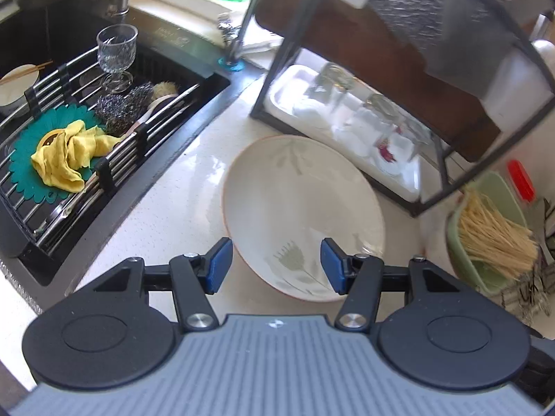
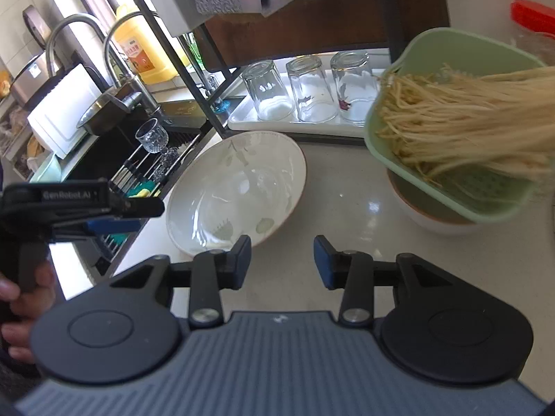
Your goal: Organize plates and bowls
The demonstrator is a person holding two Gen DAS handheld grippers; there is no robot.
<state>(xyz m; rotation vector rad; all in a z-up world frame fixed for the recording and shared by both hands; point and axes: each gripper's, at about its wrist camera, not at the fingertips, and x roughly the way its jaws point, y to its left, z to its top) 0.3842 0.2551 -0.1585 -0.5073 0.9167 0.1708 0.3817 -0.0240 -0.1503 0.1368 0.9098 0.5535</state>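
A large white bowl with a leaf pattern (image 1: 301, 208) sits on the pale counter next to the sink; it also shows in the right wrist view (image 2: 236, 187). My left gripper (image 1: 275, 265) is open and empty, hovering over the bowl's near rim. My right gripper (image 2: 281, 261) is open and empty, just in front of the bowl's near rim. The left gripper also shows in the right wrist view (image 2: 138, 215), at the bowl's left. A second white bowl (image 2: 430, 220) sits on the right under a green strainer (image 2: 447, 173).
The strainer holds enoki mushrooms (image 2: 461, 118). A black rack (image 1: 274, 62) stands behind the bowl over a white tray (image 2: 242, 119) with three upturned glasses (image 2: 314, 88). The sink (image 1: 208, 100) at left holds a wire rack, stemmed glass (image 1: 116, 55), scrubbers and yellow cloth (image 1: 69, 154).
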